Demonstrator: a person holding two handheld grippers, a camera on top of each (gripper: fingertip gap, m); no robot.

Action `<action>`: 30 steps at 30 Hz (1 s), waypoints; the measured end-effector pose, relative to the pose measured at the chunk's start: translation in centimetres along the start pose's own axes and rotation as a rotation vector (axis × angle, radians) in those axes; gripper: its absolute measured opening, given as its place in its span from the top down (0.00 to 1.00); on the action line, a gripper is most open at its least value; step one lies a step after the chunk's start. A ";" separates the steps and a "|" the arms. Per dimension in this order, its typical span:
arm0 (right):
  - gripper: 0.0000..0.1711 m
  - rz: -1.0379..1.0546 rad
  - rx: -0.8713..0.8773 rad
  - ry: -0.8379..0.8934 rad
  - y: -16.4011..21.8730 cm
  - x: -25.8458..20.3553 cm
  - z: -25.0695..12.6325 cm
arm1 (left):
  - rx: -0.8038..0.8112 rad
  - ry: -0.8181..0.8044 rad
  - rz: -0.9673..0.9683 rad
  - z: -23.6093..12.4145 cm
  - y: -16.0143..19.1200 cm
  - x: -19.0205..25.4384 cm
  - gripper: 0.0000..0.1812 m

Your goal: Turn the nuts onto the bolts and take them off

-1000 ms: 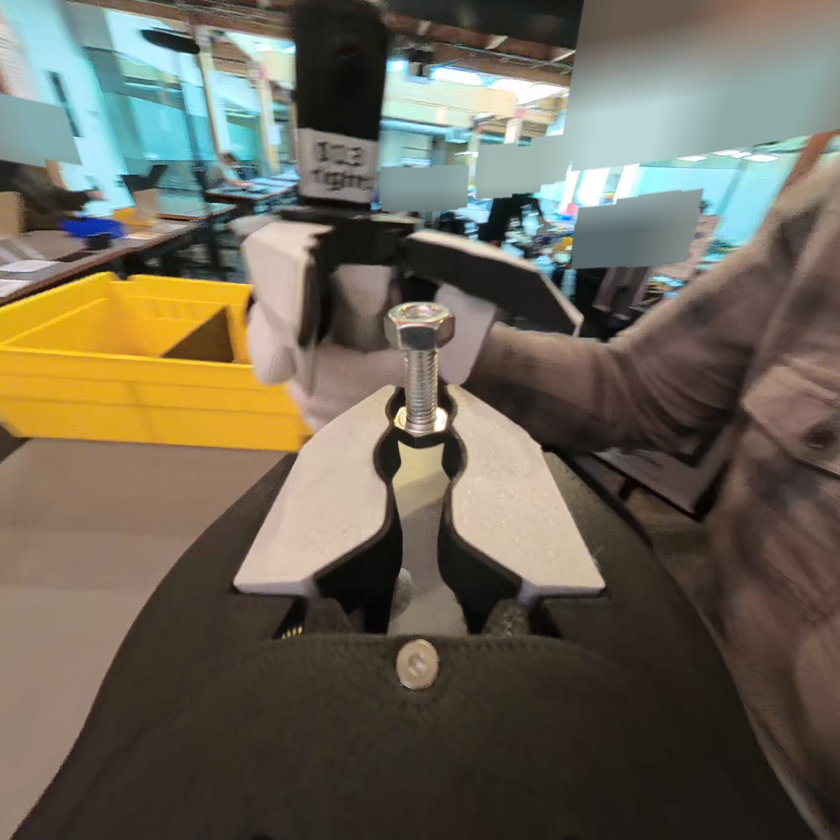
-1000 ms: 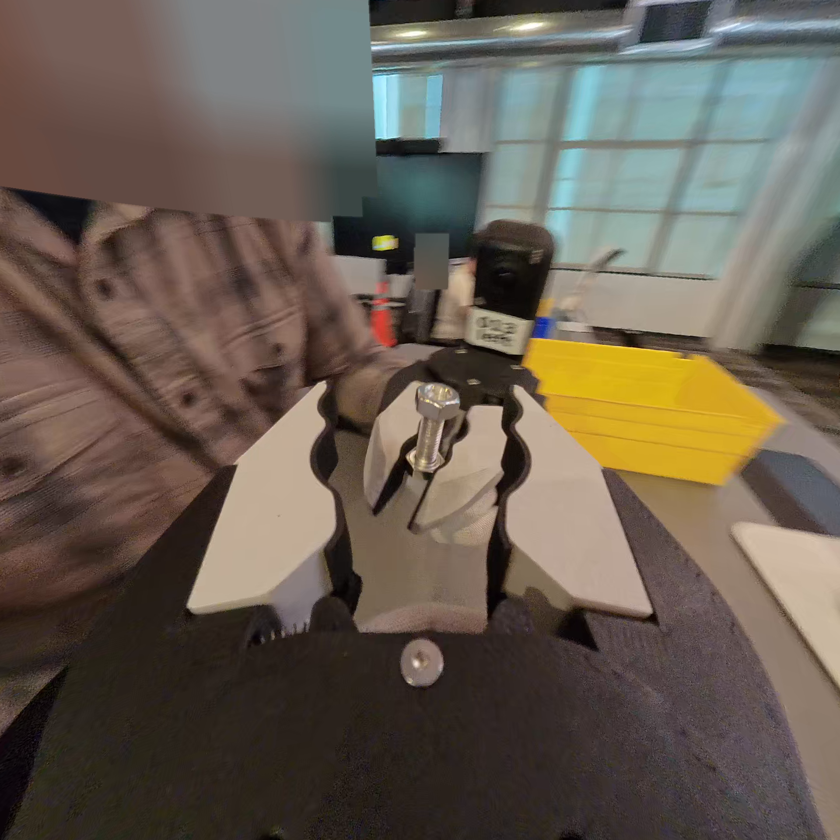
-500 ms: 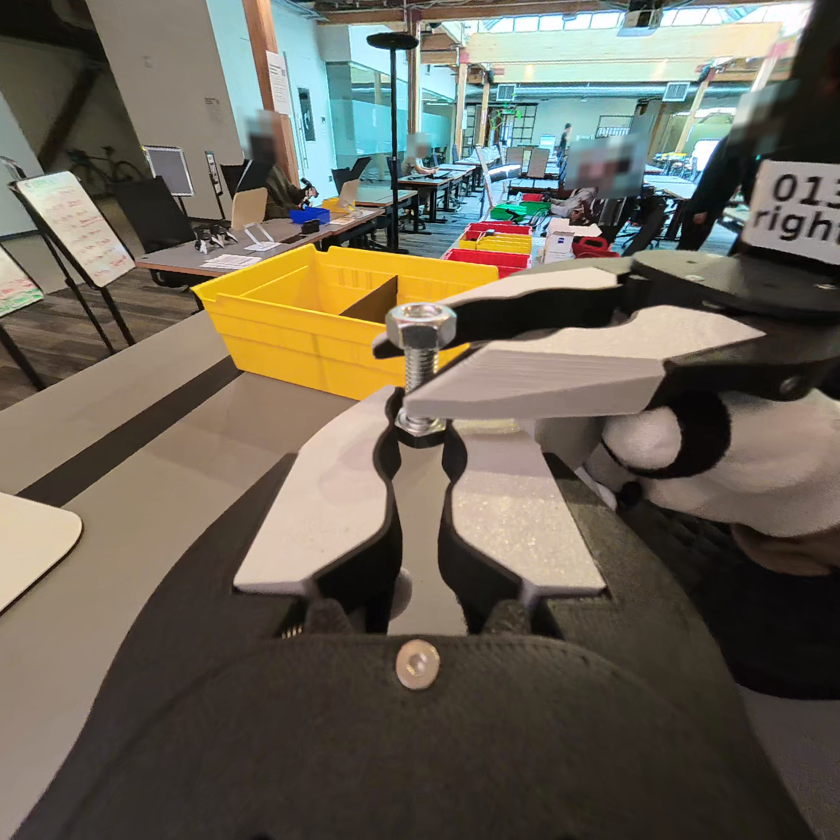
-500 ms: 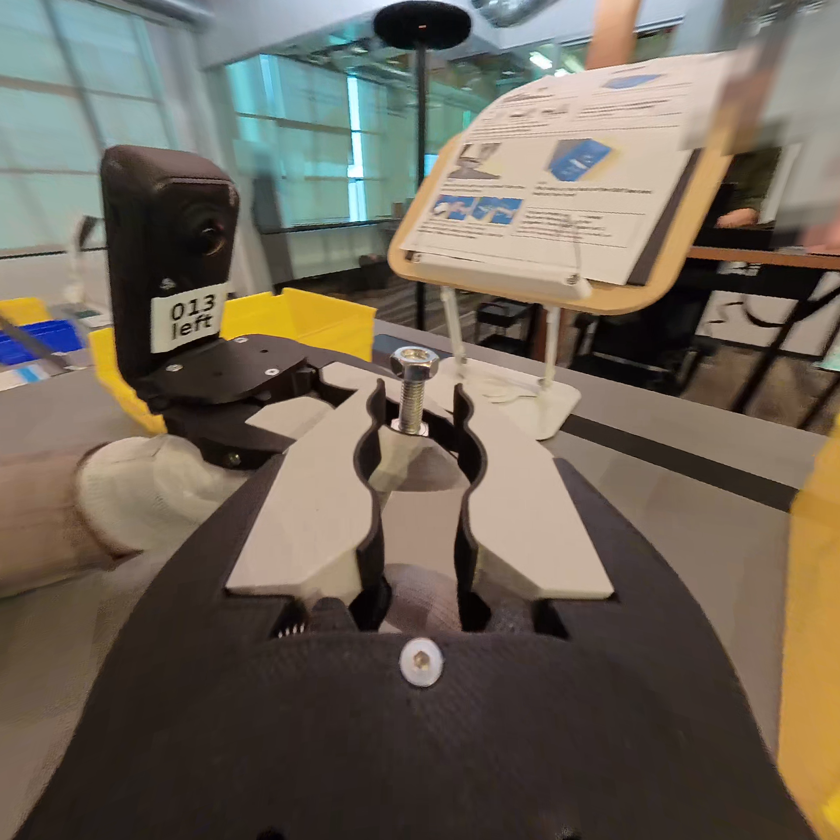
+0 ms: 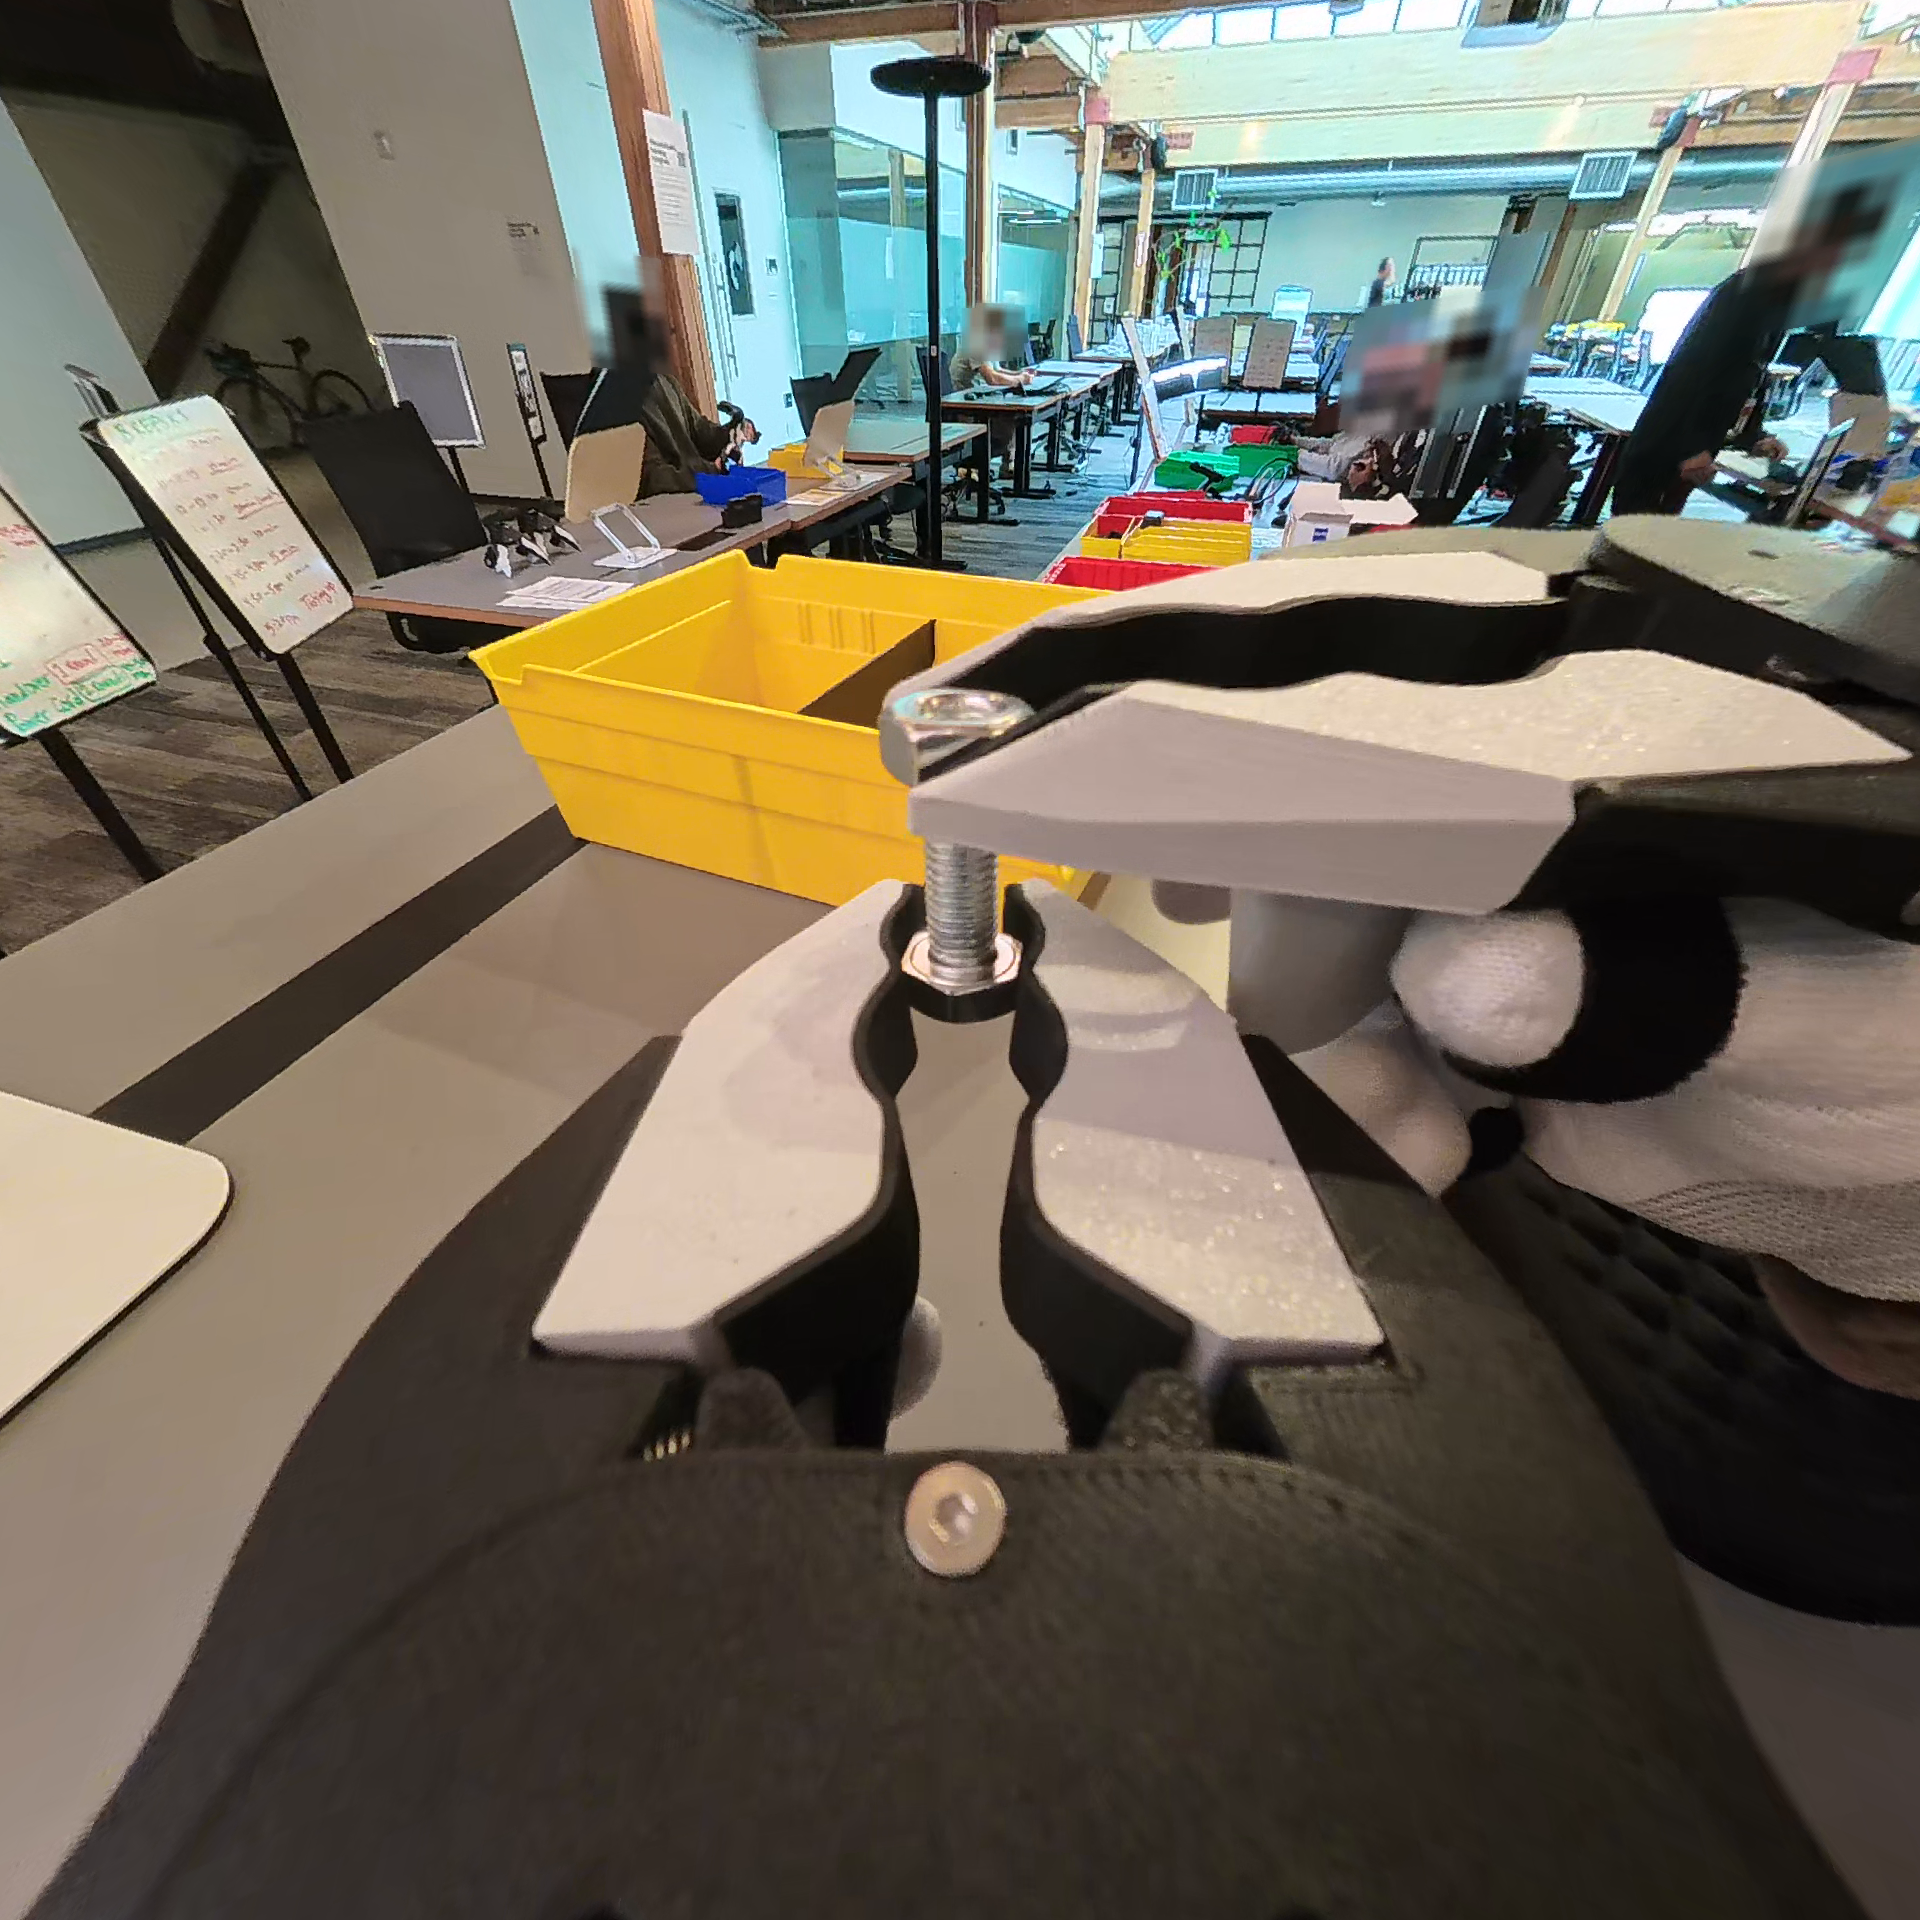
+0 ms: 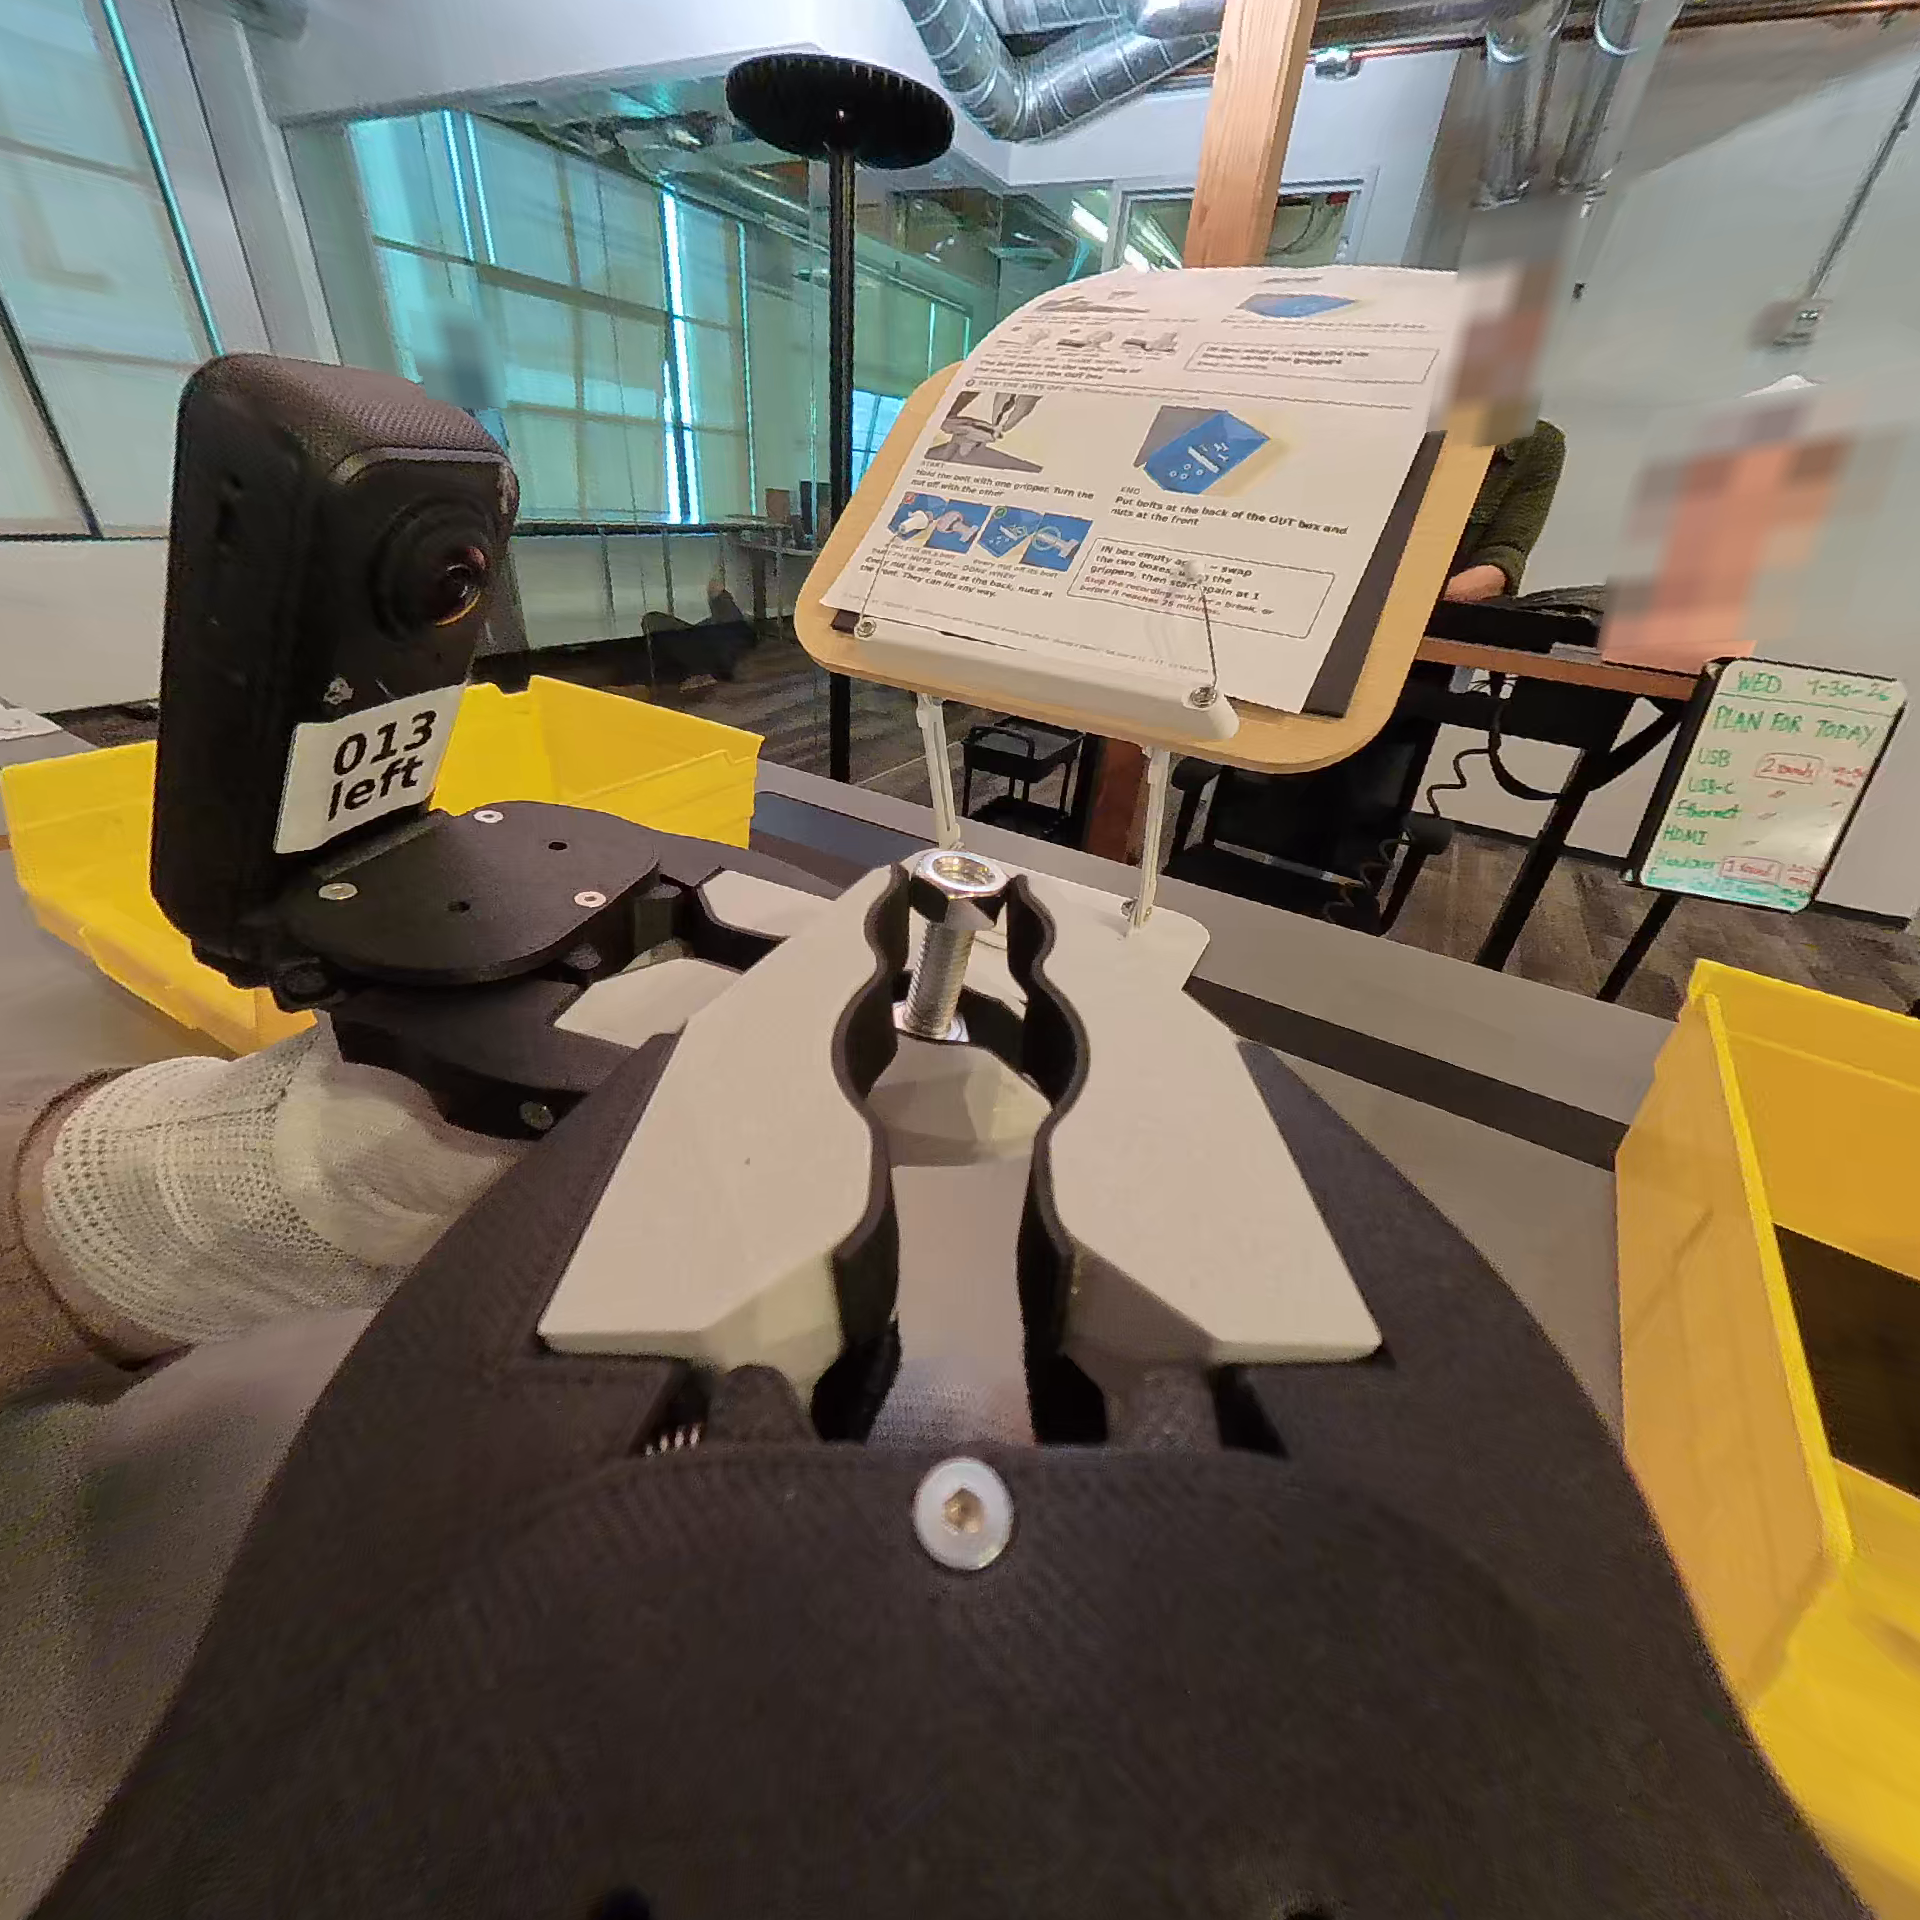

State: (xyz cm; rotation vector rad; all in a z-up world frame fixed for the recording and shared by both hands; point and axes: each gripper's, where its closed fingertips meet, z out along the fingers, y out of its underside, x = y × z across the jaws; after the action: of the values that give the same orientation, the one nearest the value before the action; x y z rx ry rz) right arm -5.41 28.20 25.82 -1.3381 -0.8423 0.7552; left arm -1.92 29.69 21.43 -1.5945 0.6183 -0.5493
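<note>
In the left wrist view, the left hand-held gripper [image 5: 961,971] is closed down on the nut [image 5: 958,975], which sits pinched in the front notch between its two fingertips. The bolt [image 5: 958,831] rises straight up out of that nut, its long axis upright and square to the plane of the left fingers. The right hand-held gripper [image 5: 935,769] comes in from the right side, lying flat across the view, and its tips close around the bolt's hex head at the top — so the two grips sit one above the other on the same axis. A yellow bin [image 5: 727,727] stands on the bench [image 5: 312,987] behind.

In the right wrist view, the right hand-held gripper [image 6: 956,899] has the hex head of the bolt [image 6: 940,961] seated in its foremost notch, fingers nearly shut upon it. The threaded shank drops from there to the nut [image 6: 932,1029], held by the left hand-held gripper [image 6: 935,1101], which lies below and reaches in from the left.

The coming move, I judge, turns on that shared upright axis — twisting the head while the nut stays fixed will run the thread, provided the right wrist rotates about the shank and does not tilt it.
</note>
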 end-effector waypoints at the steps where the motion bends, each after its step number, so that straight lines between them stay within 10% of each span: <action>1: 0.90 -0.003 0.001 -0.010 0.0 -0.1 0.0 | -0.001 0.003 0.002 0.0 0.0 0.0 0.92; 10: 0.91 0.016 0.023 -0.321 -1.1 -1.1 -0.7 | -0.004 0.171 -0.040 -0.9 -0.9 1.6 0.92; 30: 0.90 0.215 0.134 -1.933 -3.9 -5.5 -11.7 | 0.045 0.752 -0.044 -4.0 -2.8 13.3 0.92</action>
State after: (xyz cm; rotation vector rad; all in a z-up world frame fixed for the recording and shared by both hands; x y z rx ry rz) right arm 1.84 17.21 28.77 -0.1662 -1.9991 2.2610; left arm 5.52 18.01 24.64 -1.3351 1.1136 -1.2060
